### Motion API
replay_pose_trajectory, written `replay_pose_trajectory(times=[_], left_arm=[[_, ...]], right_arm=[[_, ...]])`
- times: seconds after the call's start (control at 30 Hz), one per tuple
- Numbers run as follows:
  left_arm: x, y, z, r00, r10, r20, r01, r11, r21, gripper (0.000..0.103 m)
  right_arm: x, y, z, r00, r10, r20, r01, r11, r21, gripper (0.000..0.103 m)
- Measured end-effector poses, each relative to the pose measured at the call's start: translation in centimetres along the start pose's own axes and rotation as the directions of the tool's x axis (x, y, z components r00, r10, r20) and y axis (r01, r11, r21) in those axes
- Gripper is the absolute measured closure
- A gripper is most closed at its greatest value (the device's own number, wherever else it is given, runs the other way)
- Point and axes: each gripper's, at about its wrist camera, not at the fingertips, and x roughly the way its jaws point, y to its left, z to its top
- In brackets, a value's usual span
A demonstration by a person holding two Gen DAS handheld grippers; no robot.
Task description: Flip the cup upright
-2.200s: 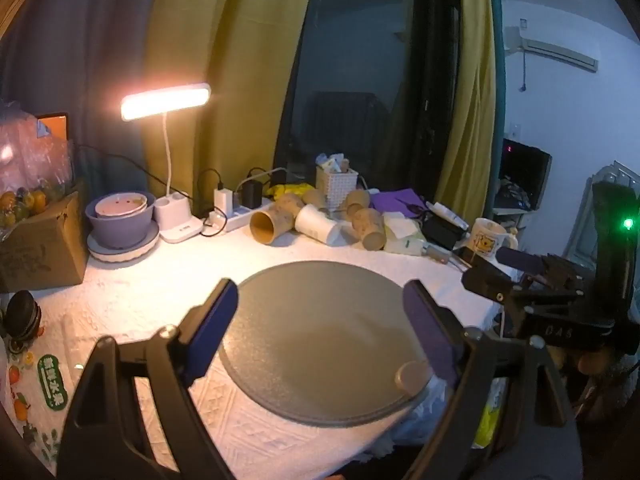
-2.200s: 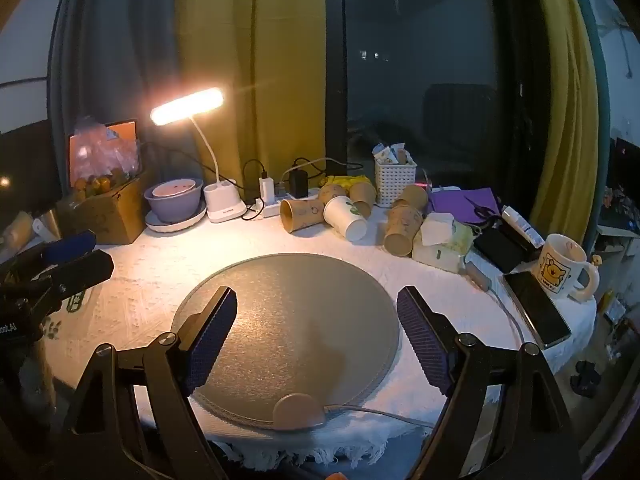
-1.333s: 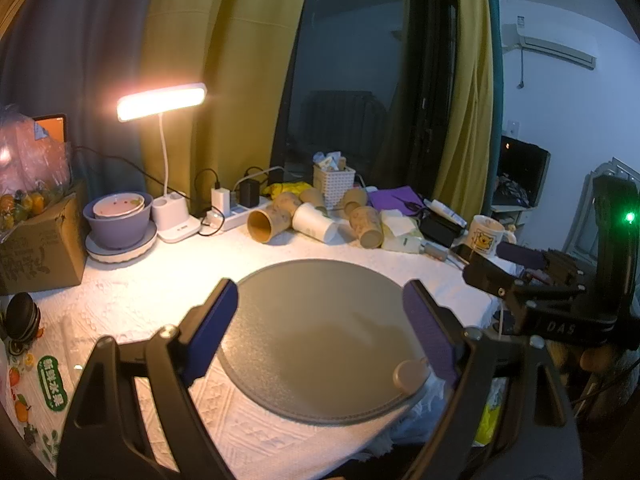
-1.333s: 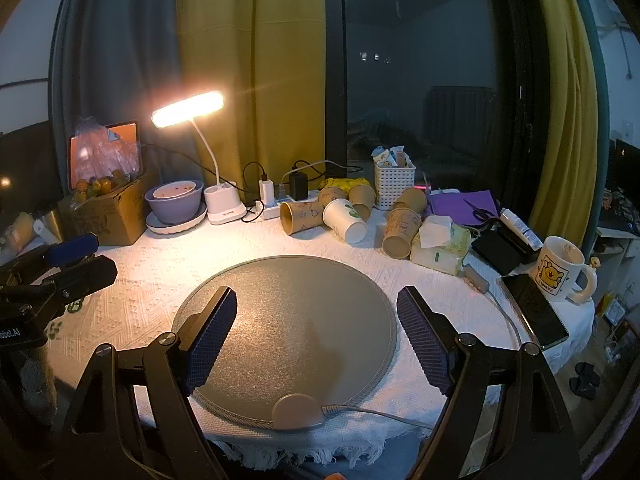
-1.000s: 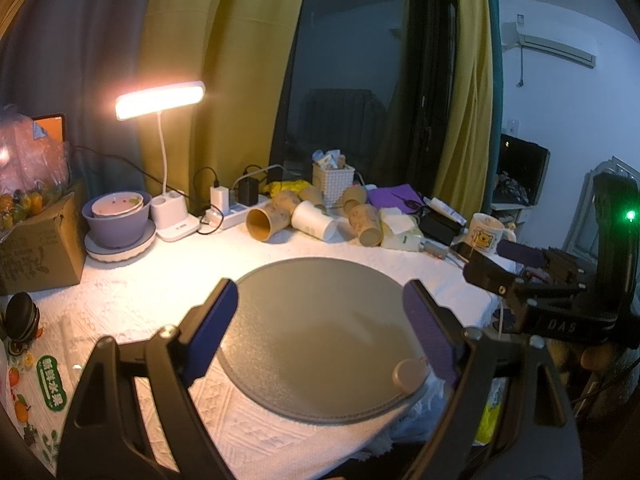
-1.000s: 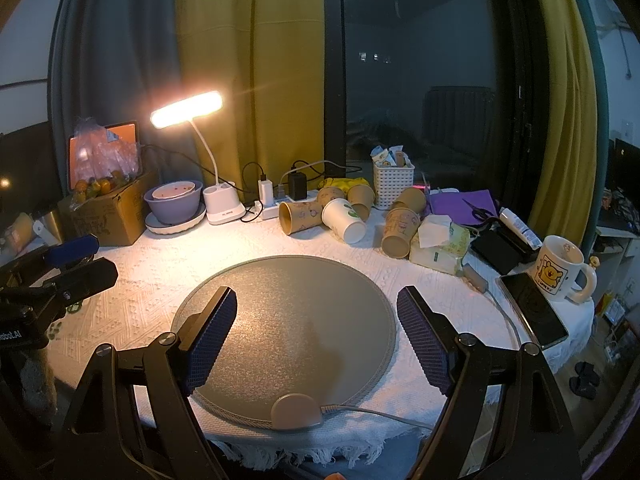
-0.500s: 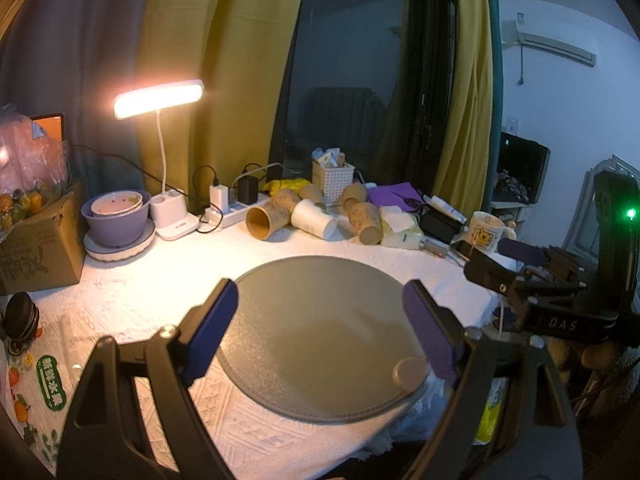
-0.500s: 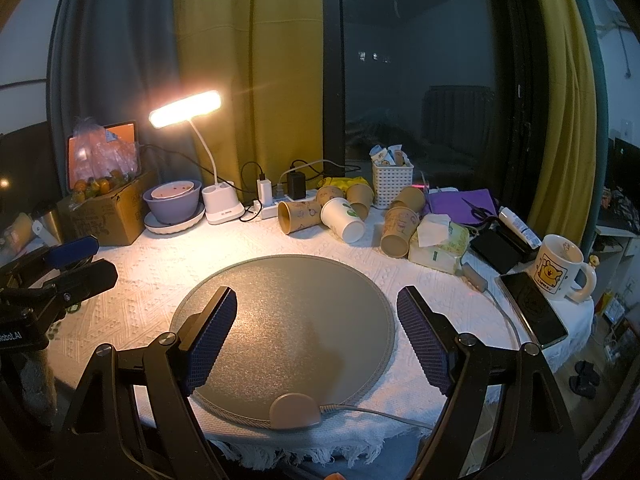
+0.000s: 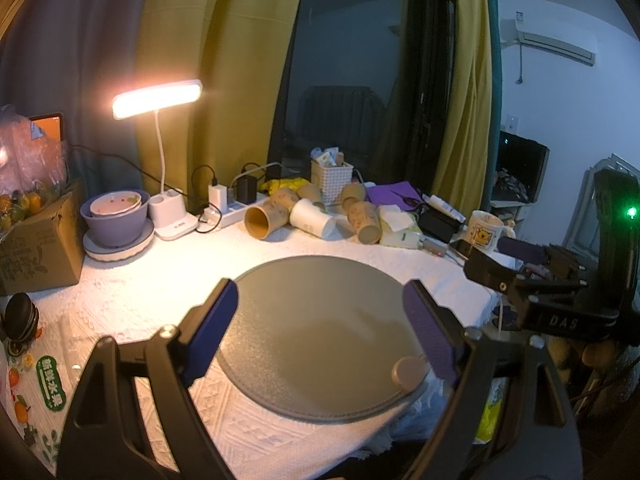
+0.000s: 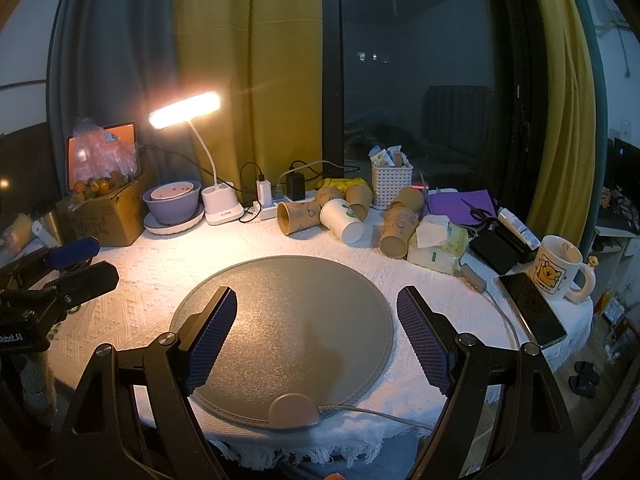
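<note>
Several paper cups lie on their sides at the back of the table: a brown cup (image 10: 298, 217) with its mouth to the left, a white cup (image 10: 343, 220), and another brown cup (image 10: 396, 230). They also show in the left wrist view, brown (image 9: 269, 219) and white (image 9: 314, 218). My left gripper (image 9: 320, 334) is open and empty above the round grey mat (image 9: 320, 320). My right gripper (image 10: 318, 334) is open and empty above the same mat (image 10: 288, 320). Both stand well short of the cups.
A lit desk lamp (image 10: 192, 110), purple bowl (image 10: 172, 200), cardboard box (image 10: 108, 208), power strip with chargers (image 10: 276, 200) and white basket (image 10: 391, 182) line the back. A tissue pack (image 10: 438, 242), phone (image 10: 532, 308) and cartoon mug (image 10: 558, 268) sit at the right edge.
Both views shift only slightly; the cups have not moved and both grippers stay open and empty.
</note>
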Motion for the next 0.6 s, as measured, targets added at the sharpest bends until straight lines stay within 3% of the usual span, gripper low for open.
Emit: replay_pose_trajectory(times=[0.6], left_arm=[[0.16,-0.39,-0.1,1.0,-0.002,-0.009,0.002,1.0,0.009,0.018]], right_arm=[[0.13,-0.16,0.19,1.0,0.002,-0.005,-0.002,1.0,0.004,0.018]])
